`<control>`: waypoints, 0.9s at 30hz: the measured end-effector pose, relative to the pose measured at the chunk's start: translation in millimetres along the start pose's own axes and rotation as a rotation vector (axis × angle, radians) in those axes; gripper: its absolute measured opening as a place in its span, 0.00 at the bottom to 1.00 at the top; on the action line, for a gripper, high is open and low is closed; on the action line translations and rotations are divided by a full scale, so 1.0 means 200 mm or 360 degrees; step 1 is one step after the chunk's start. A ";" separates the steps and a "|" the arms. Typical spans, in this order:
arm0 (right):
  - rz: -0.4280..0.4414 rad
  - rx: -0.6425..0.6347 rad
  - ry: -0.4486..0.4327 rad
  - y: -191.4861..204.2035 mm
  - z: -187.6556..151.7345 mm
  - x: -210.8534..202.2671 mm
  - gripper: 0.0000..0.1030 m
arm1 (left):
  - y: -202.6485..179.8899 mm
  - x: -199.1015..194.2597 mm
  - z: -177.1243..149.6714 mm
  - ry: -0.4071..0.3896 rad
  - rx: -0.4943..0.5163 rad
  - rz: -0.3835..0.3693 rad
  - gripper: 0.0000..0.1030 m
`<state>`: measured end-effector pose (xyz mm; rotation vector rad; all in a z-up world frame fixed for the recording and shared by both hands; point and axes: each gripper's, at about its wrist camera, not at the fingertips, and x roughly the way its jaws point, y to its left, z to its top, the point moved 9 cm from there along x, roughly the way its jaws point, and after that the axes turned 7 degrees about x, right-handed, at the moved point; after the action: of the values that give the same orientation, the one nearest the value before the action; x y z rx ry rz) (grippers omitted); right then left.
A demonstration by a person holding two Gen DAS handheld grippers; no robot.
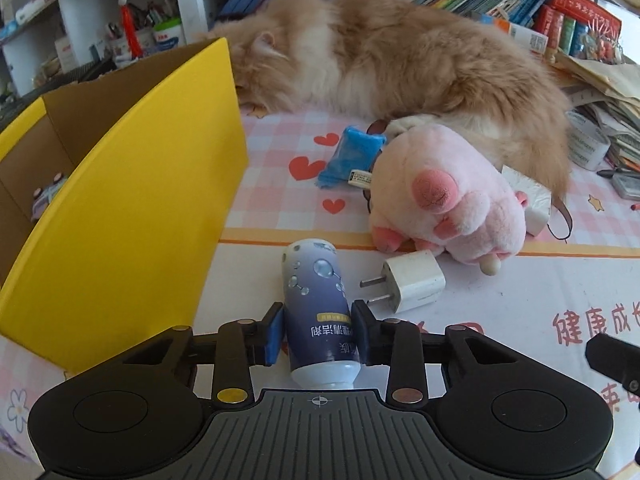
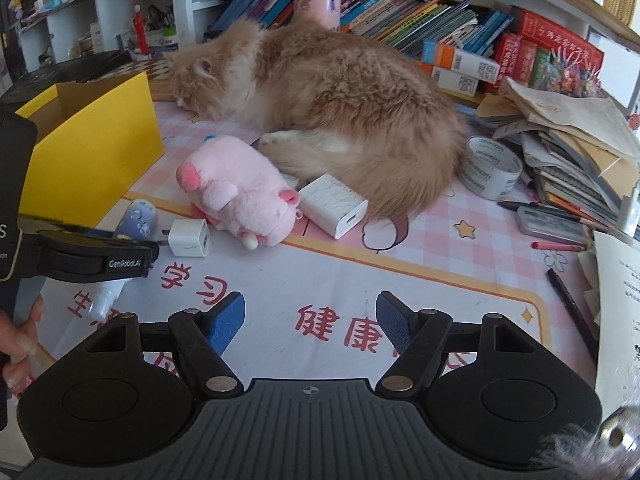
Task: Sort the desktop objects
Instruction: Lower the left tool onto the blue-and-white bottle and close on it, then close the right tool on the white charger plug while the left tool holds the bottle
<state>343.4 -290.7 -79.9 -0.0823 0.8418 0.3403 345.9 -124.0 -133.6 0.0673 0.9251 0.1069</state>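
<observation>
My left gripper [image 1: 318, 330] is shut on a blue and white cleaner bottle [image 1: 316, 292] that lies on the printed table mat; both pads press its sides. In the right wrist view the bottle [image 2: 138, 216] shows under the left gripper [image 2: 100, 256], which a hand [image 2: 20, 336] holds. A small white plug charger [image 1: 412, 286] lies just right of the bottle. Beyond it lie a pink plush toy [image 1: 444, 200] and a blue packet [image 1: 352, 156]. My right gripper [image 2: 311, 312] hangs open above bare mat with nothing between its fingers.
An open yellow cardboard box [image 1: 120, 208] stands at the left. A fluffy ginger cat [image 2: 340, 100] sleeps across the back of the mat. A larger white charger [image 2: 334, 204], a tape roll [image 2: 490, 168], pens [image 2: 568, 300] and stacked papers [image 2: 580, 140] crowd the right side.
</observation>
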 end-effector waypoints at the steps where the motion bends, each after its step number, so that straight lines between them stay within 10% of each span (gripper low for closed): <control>1: 0.0010 -0.0009 0.0008 0.01 0.00 0.01 0.68 | 0.00 0.00 0.00 0.0000 0.0004 -0.0008 0.30; 27: 0.0225 -0.0083 0.0046 0.37 0.05 0.27 0.60 | 0.15 -0.63 -0.03 -0.0290 -0.0036 -0.0183 0.30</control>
<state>359.4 -205.4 -108.3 -0.0763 0.8696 0.4950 265.2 -109.7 -34.3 0.0025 0.7438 0.0046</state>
